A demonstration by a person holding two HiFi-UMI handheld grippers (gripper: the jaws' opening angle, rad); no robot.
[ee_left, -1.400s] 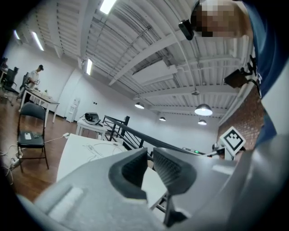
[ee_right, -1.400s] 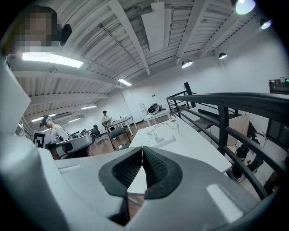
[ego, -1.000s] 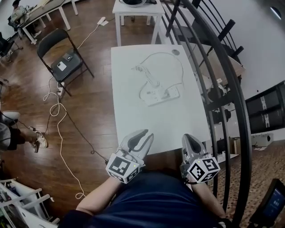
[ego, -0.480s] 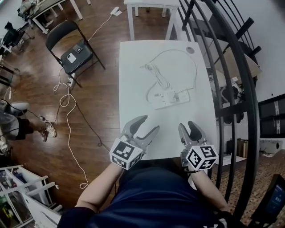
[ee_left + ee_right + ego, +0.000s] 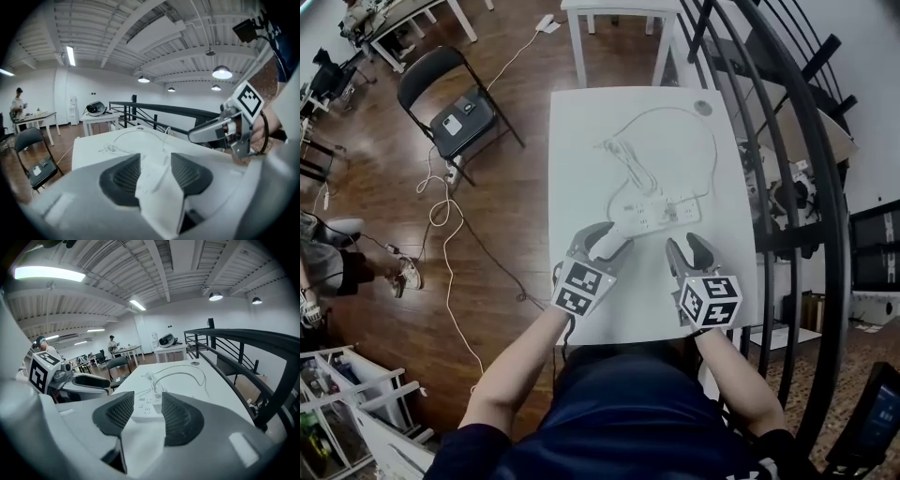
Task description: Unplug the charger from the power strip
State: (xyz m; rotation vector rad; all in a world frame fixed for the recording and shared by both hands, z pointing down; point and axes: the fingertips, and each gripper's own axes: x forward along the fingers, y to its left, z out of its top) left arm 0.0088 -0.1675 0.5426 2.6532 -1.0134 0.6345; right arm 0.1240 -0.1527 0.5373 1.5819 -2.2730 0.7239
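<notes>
Left gripper (image 5: 602, 242) and right gripper (image 5: 687, 248) have come forward to just short of the power strip (image 5: 664, 208). The left's wide jaws have just been narrowing slightly and the right's have just parted; both are empty. The charger (image 5: 157, 392) seems plugged into the strip.

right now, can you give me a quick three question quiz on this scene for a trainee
1. True or false: the right gripper grips the power strip.
2. Which gripper is open? A) left only B) both C) neither
3. Fill in: the power strip lies on a white ____.
Key: 1 false; the right gripper is empty, its jaws have just been opening. 2 B; on the left gripper they have just closed a little, nothing between. 3 table.
</notes>
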